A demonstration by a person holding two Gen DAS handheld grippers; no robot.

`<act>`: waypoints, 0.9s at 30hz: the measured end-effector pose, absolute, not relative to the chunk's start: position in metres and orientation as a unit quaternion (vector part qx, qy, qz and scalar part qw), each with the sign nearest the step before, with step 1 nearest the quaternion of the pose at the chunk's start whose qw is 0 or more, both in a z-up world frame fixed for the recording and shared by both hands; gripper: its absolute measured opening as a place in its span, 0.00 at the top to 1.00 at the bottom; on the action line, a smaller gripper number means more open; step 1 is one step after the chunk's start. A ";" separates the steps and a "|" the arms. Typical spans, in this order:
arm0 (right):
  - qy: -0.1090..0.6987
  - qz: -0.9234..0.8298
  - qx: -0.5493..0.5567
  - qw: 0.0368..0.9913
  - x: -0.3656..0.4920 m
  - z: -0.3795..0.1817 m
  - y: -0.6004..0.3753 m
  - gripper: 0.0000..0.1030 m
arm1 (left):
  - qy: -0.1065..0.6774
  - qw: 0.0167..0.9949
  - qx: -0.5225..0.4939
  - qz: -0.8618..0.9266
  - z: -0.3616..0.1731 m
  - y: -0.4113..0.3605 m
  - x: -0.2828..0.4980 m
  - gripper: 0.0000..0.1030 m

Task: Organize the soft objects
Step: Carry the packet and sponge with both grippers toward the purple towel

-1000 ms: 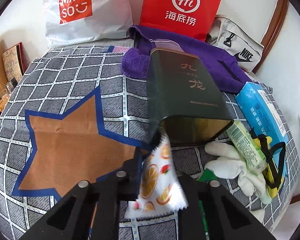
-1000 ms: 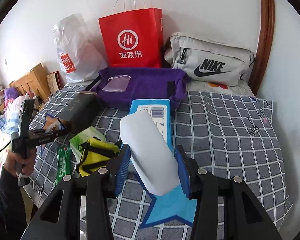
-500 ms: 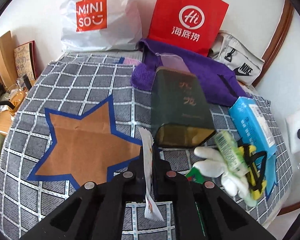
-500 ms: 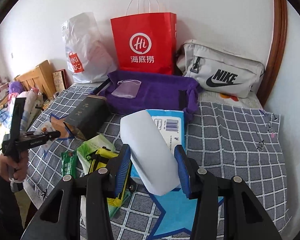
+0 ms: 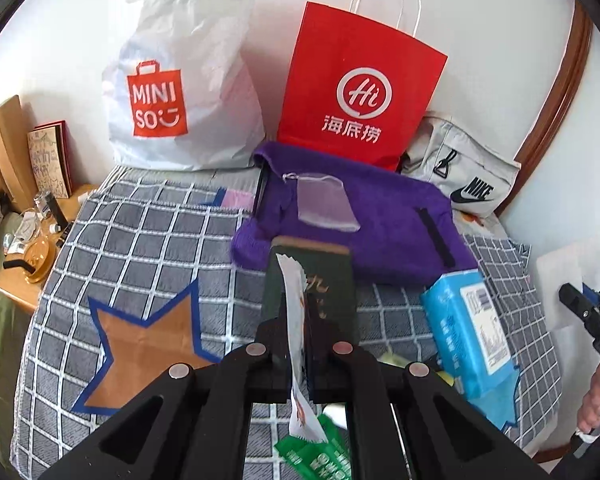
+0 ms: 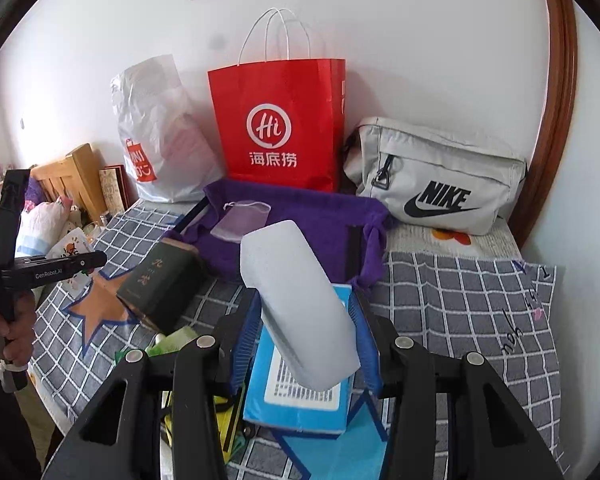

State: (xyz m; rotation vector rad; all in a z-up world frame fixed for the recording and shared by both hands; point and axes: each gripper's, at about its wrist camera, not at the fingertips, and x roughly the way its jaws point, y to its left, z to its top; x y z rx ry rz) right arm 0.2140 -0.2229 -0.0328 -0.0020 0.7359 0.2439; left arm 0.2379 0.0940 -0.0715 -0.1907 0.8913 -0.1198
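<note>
Since a sec ago both my grippers have lifted: the left view has pulled back from the dark green tin (image 5: 310, 280), and the sachet, flat-on to the cam before, now shows edge-on.

Bed w/ grey checked blanket (image 5: 148, 236) carries everything. At the back wall: white Miniso bag (image 5: 180, 80), red Hi paper bag (image 5: 356, 96), grey Nike pouch (image 6: 440, 184). In front of them a purple towel (image 5: 384, 216) w/ a small clear drawstring pouch (image 5: 326, 204) lying on it. The tin lies on its side, its far end against the towel's front edge, next to the orange star (image 5: 140, 344) marked on the blanket. Blue tissue pack (image 5: 468, 328) lies to the right of the tin.

Right gripper (image 6: 306, 344): jaws spread wide, blue pads pressed on either side of a pale grey-blue foam block (image 6: 296, 304), held tilted, its far end up, in the air above the tissue pack & a blue star patch (image 6: 356, 456).

Left gripper (image 5: 298, 354): jaws nearly together, pinching the thin white sachet w/ orange fruit print (image 5: 294, 304), which sticks up past the tips and hangs below them, above a green packet (image 5: 316, 452) on the blanket.
</note>
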 end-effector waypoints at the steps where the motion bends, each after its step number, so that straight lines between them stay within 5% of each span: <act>1: 0.358 0.121 0.000 0.926 0.220 -0.032 -0.223 0.56 | 0.430 0.896 -0.095 -0.059 -0.069 0.093 0.243 0.95; 27: 0.386 0.128 0.014 0.914 0.353 -0.062 -0.210 0.56 | 0.477 0.865 -0.134 -0.078 -0.104 0.079 0.371 0.95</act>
